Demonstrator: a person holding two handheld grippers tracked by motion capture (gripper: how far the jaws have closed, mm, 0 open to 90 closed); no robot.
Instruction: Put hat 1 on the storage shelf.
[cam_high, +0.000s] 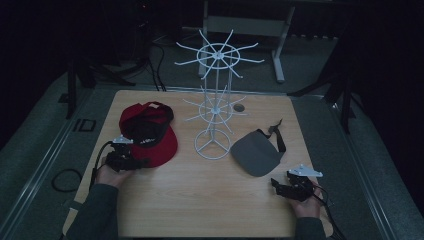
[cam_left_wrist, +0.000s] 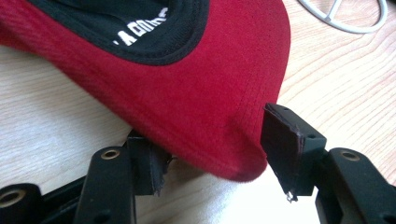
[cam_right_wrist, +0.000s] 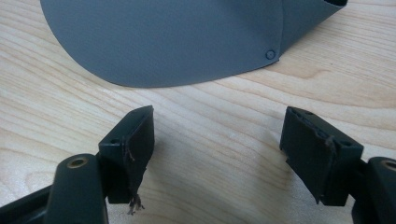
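Left gripper: your left gripper (cam_high: 141, 162) sits at the near left of the table (cam_high: 200, 210), its jaws spread wide around the peak of the red cap (cam_high: 161, 145).
Left grip: in the left gripper view the red cap's (cam_left_wrist: 187, 93) peak edge lies between your two pads; one pad (cam_left_wrist: 285, 140) stands just beside the peak's rim and the other pad (cam_left_wrist: 147, 163) is tucked under it. Neither presses, so nothing is clamped.
Red cap: it lies on the left half of the table with its black lining facing up and its peak pointing toward you.
Right gripper: your right gripper (cam_high: 276, 184) rests at the near right, jaws apart with bare wood between them.
Grey visor: the grey visor (cam_high: 256, 154) lies just ahead of your right gripper; in the right gripper view the grey visor's (cam_right_wrist: 177, 37) curved brim edge is near the pads but not touching.
White rack: the white rack (cam_high: 214, 105) stands upright at mid-table between the cap and the visor, its ring base close to both.
Open room: the near middle strip of the table, between your hands, is bare wood.
Table edges: your right hand (cam_high: 306, 205) is close to the near right corner.
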